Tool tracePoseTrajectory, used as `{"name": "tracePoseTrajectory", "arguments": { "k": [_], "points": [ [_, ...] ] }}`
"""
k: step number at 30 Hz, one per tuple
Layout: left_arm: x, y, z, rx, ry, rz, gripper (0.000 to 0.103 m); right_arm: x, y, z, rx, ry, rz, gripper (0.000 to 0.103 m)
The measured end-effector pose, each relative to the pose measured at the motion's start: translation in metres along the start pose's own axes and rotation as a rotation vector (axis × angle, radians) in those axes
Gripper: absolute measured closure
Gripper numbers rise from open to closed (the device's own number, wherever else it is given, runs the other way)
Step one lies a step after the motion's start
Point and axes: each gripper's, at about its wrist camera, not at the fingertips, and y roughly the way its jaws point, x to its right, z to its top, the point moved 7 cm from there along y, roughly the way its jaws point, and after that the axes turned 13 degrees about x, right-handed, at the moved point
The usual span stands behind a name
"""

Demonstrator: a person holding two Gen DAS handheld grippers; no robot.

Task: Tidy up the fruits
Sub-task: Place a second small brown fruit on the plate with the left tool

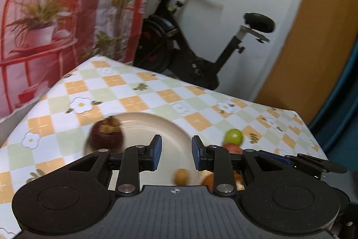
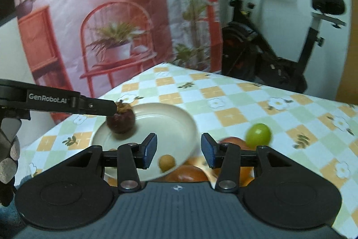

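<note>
- Left gripper (image 1: 176, 152): matte black plastic body, two round discs at the sides, ribbed grey panel in the middle w/ a small compass-like mark.
- Fingers (image 1: 156, 151): black, w/ blue pads on inner faces; silver rivets at the link-arm pivots.
- Right gripper (image 2: 177, 150): same build — black, blue pads, silver rivets, ribbed grey centre panel w/ same mark.
- In right wrist view, left gripper's side shows white "GenRobot.AI" lettering and a small screw.
- Hand (image 2: 7, 160) wears a dark glove w/ grey patches.
</note>
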Motion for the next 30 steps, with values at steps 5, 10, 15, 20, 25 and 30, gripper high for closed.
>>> {"name": "tracePoseTrajectory", "arguments": {
  "k": [5,10,15,20,25,30],
  "points": [
    [0.031,0.003,-0.01,-0.007,0.041,-0.051,0.072,0.025,-0.026,-0.002,0.01,0.043,-0.055,0.055],
    [0.055,0.006,-0.023,-0.02,0.081,-0.087,0.072,0.046,-0.05,-0.007,0.023,0.058,-0.102,0.055],
    [0.072,0.004,-0.035,-0.025,0.108,-0.114,0.072,0.06,-0.068,-0.012,0.039,0.057,-0.145,0.053],
    [0.083,-0.001,-0.048,-0.038,0.123,-0.128,0.072,0.069,-0.079,-0.022,0.038,0.063,-0.176,0.053],
    [0.083,-0.005,-0.058,-0.05,0.126,-0.132,0.072,0.075,-0.085,-0.033,0.03,0.082,-0.198,0.053],
    [0.082,-0.007,-0.061,-0.055,0.129,-0.132,0.072,0.075,-0.092,-0.04,0.031,0.09,-0.21,0.053]
  ]
}}
